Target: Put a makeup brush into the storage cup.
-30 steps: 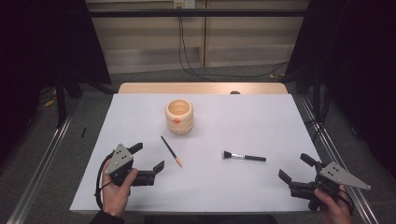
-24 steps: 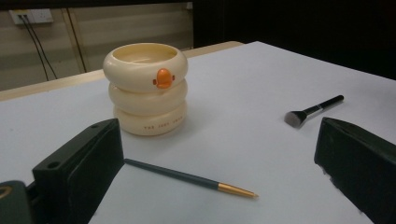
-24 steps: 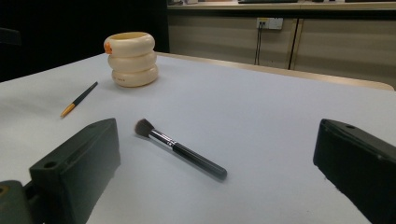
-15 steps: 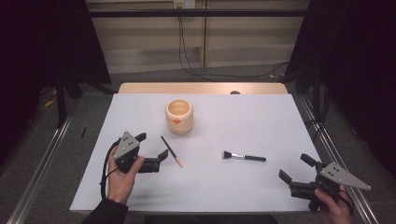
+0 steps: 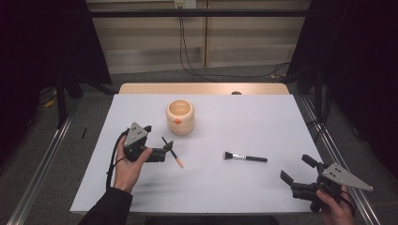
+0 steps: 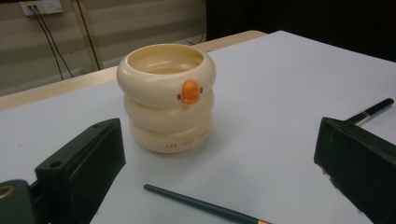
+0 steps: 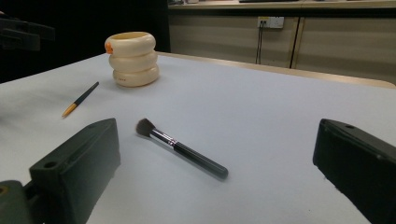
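Left gripper (image 5: 162,149) has moved forward and toward the table centre over the last second; it was back near the front-left edge and now sits right over the pencil (image 5: 172,152). Reads as the approach for a pick, not yet a grasp.

Left claw: jaws spread wide, nothing held. In the left gripper view the pencil (image 6: 201,204) lies on the sheet between the two jaws, low in the frame, nearer the left jaw, no contact visible.

Pencil orientation: flat on the table, long axis diagonal. From the high view the dark end points away and left toward the cup (image 5: 180,116), the orange tip points toward the person and right. The axis runs obliquely across the jaw gap, not square to it, so I'd expect some wrist rotation before closing.

Cup stands just beyond the claw, upright, orange beak facing it.

Right gripper (image 5: 300,180) hasn't shifted: parked near the front-right corner, jaws wide open, empty. Makeup brush (image 7: 181,148) lies ahead of it between its jaws' line of sight, bristles pointing away-left, handle toward the right jaw.
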The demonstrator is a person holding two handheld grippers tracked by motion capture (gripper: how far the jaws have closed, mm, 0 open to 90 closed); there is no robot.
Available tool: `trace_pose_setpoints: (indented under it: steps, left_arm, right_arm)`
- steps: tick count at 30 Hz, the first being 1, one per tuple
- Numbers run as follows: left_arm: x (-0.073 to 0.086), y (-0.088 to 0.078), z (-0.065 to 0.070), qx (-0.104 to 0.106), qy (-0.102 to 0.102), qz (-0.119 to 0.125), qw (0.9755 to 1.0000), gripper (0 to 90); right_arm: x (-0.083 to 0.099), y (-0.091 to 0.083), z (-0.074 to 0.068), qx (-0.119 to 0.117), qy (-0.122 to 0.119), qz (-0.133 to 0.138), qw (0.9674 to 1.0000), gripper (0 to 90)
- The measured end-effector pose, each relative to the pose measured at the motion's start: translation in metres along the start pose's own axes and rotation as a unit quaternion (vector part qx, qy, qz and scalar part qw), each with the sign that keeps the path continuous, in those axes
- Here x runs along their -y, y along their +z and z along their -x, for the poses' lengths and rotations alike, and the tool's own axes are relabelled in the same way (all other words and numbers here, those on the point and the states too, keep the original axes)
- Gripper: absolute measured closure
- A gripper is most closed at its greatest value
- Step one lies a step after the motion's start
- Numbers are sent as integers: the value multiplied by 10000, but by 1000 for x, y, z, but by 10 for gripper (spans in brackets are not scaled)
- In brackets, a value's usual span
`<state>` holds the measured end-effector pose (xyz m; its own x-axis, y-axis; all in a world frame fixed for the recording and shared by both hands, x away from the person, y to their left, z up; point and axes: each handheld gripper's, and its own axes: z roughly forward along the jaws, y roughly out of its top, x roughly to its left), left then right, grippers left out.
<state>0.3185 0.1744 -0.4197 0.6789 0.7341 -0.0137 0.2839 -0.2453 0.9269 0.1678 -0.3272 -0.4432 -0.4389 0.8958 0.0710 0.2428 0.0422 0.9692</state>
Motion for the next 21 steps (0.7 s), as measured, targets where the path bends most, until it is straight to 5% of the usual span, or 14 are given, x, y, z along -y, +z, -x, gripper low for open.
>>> trace_pose_setpoints:
  steps: [3, 12, 21]
  left_arm:
    - [-5, 2, -2, 71, -21, -36, 10000, 14]
    - [-16, 18, -12, -231, -164, -489, 9984, 21]
    - [-15, 29, -12, -200, -482, -1308, 9900, 58]
  right_arm:
    - [0, 1, -1, -58, -27, -19, 10000, 0]
    - [0, 1, -1, -51, -31, -11, 10000, 0]
    - [0, 1, -1, -70, -20, -37, 10000, 0]
